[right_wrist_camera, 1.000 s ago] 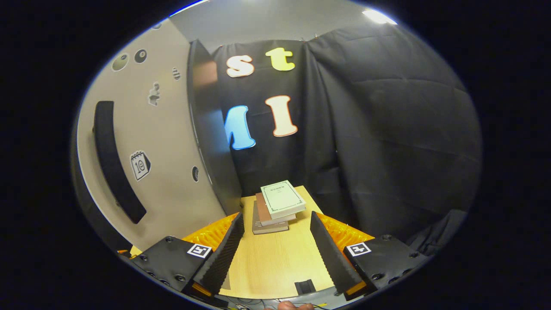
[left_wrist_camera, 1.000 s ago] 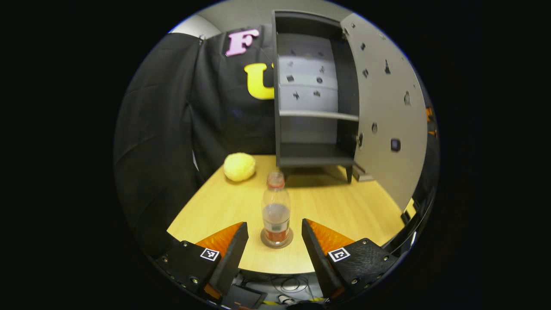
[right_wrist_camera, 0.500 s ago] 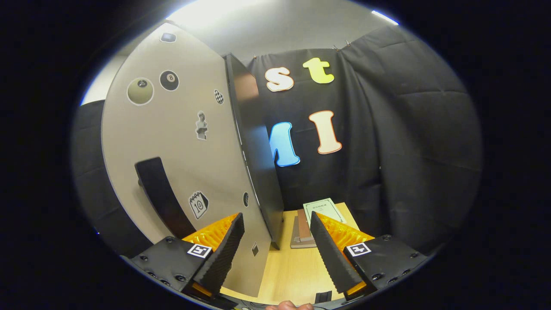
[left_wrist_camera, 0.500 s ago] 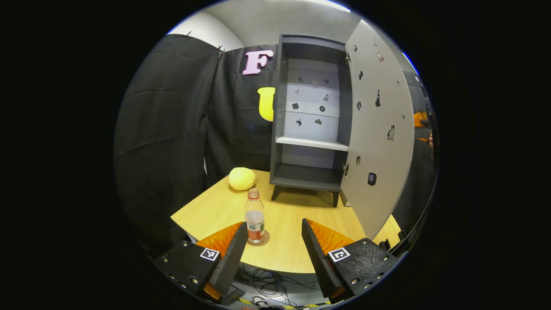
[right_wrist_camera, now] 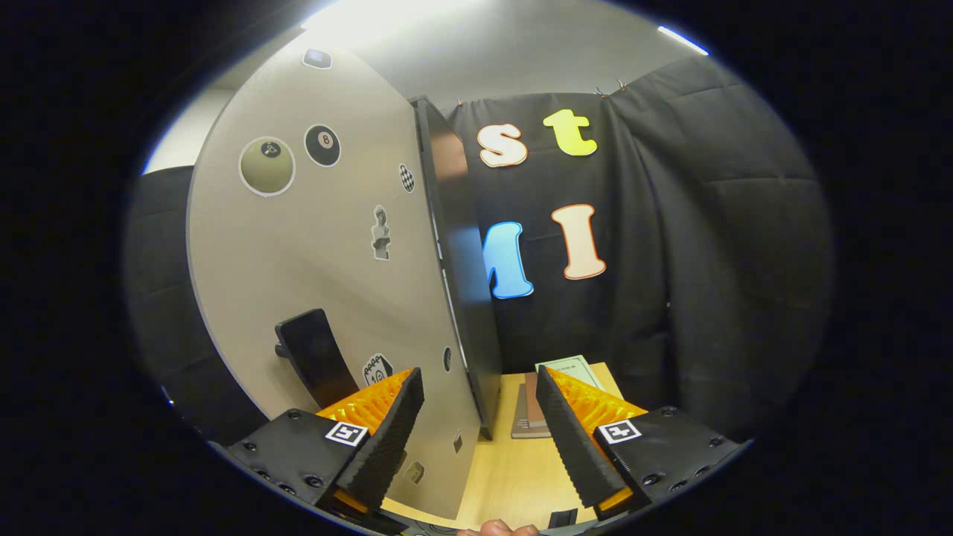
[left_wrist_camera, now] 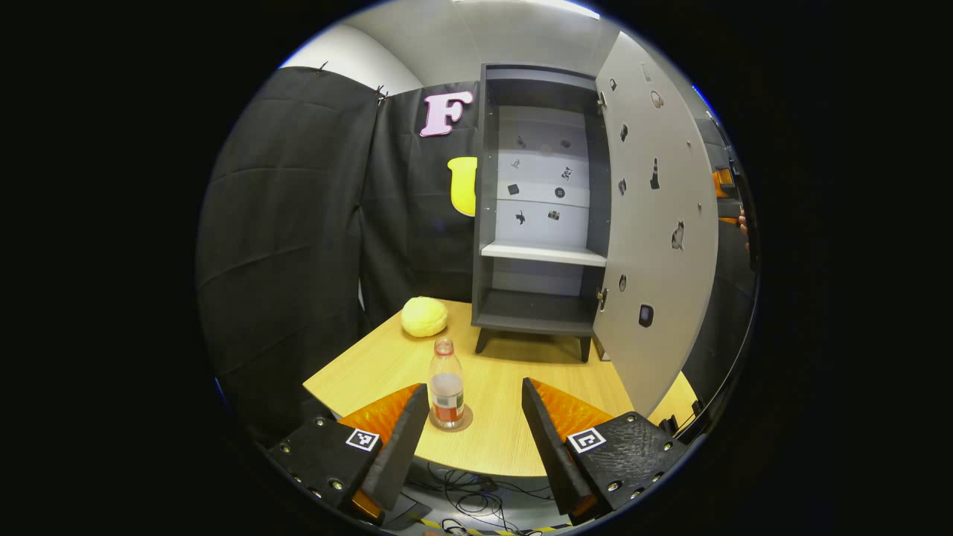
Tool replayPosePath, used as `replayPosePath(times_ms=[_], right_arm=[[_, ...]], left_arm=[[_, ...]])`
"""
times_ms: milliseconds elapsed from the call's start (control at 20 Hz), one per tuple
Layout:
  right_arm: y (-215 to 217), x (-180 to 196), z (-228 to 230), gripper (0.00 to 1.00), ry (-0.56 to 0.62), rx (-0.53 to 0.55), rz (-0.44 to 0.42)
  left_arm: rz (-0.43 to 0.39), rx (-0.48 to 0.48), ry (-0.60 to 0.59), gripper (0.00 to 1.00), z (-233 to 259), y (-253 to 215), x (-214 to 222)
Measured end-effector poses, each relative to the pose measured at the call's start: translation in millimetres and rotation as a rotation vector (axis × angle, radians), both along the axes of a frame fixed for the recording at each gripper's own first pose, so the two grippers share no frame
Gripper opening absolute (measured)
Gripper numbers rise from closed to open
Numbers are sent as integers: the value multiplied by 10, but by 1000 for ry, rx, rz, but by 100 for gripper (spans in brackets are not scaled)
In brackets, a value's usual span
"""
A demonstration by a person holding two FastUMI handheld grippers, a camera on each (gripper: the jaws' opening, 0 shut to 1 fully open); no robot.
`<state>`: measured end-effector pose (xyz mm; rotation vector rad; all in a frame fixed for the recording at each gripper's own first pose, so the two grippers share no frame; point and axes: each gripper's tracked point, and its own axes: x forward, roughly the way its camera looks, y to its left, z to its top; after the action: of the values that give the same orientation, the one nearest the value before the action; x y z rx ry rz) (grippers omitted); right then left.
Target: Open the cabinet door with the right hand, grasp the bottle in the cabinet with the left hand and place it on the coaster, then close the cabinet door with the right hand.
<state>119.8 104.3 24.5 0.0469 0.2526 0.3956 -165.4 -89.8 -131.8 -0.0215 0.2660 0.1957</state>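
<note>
Both grippers (left_wrist_camera: 470, 417) (right_wrist_camera: 480, 424) are gaping empty; bottle (left_wrist_camera: 447, 385) is sitting on coaster (left_wrist_camera: 463, 424), door (right_wrist_camera: 327, 298) is awaiting closing.

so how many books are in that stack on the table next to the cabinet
3 can be made out. They lie stacked on the table right of the cabinet: a pale green book on top, a brown book under it, a darker book at the bottom. The right gripper's finger covers part of the stack, so more may be hidden.

The table (left_wrist_camera: 514, 439) is pale, matt wood-grain board, the cabinet (left_wrist_camera: 488, 223) and its door (right_wrist_camera: 313, 260) smooth matt painted panel, the bottle (left_wrist_camera: 447, 383) clear glossy plastic, the booth's wall (left_wrist_camera: 283, 238) creased matt cloth, and the books (right_wrist_camera: 532, 417) paper-covered.
</note>
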Motion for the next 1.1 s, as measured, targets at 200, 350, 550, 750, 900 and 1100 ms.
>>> replayPosePath(times_ms=[200, 350, 550, 750, 900, 1100], right_arm=[[-16, -86, -5, 97, 21, -10, -73], [-10, -143, 24, 96, -3, -44, -142], [284, -297, 35, 96, -24, -67, -161], [765, -488, 10, 96, -19, -41, -147], [1173, -530, -60, 96, 9, 17, -125], [1664, -503, -81, 96, 12, 28, -79]], left_arm=[[-48, 28, -36, 76, 268, 150, 250], [-109, 26, -67, 76, 480, 231, 458], [-153, 46, -94, 73, 641, 571, 751], [-170, 27, -115, 73, 756, 955, 927], [-169, 22, -117, 73, 767, 1276, 962], [-164, 30, -105, 73, 716, 1684, 937]])
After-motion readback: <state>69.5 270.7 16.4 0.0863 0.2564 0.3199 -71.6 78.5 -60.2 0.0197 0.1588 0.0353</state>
